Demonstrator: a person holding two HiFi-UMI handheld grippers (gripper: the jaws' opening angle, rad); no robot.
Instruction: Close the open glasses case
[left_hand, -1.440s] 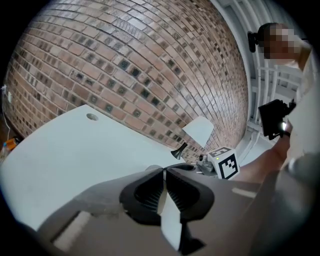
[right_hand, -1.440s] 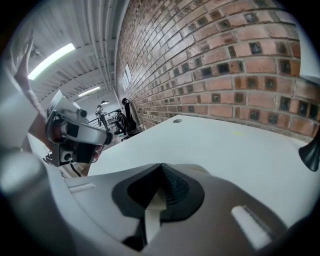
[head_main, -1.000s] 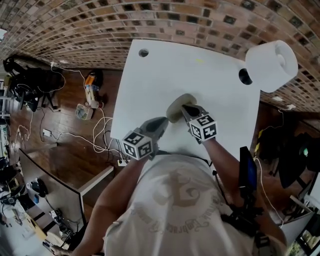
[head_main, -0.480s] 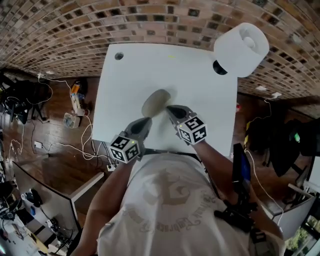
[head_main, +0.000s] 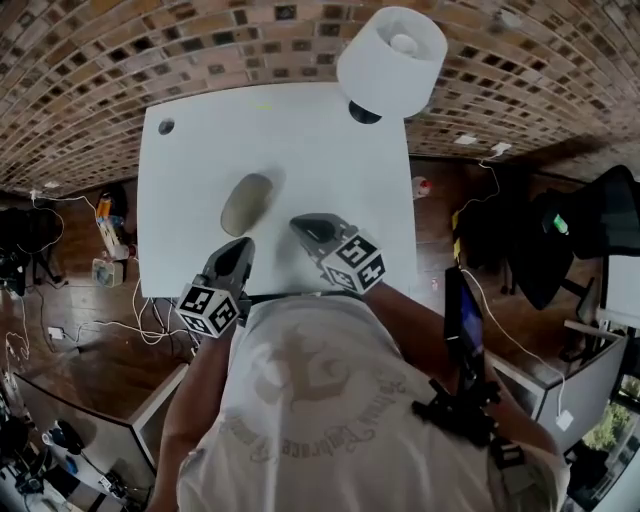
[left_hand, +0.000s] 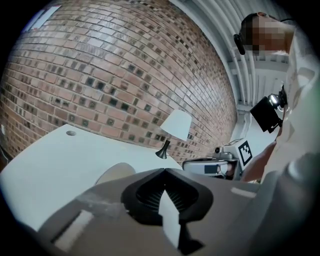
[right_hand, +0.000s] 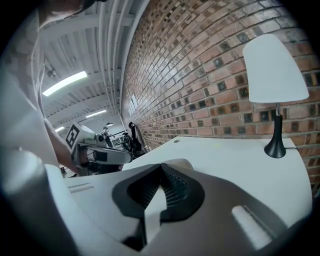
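The glasses case (head_main: 247, 203) is a beige oval shell lying with its lid down on the white table (head_main: 330, 170). Nothing touches it. My left gripper (head_main: 243, 245) hangs near the table's front edge, a little short of the case, jaws shut and empty. My right gripper (head_main: 297, 224) sits to the right of the case, also shut with nothing in it. In the left gripper view the case (left_hand: 114, 173) peeks over the shut jaws, with the right gripper (left_hand: 212, 165) beyond it. In the right gripper view the case (right_hand: 184, 163) lies just past the jaw tips.
A white table lamp (head_main: 391, 58) with a dark base stands at the table's far right corner. A cable hole (head_main: 165, 127) marks the far left corner. A brick wall runs behind the table. Cables and gear lie on the wooden floor (head_main: 70, 330) at the left.
Both grippers have drawn back from the case toward the person. The right gripper, which was on the case, has let go and lifted away. The case now lies alone.
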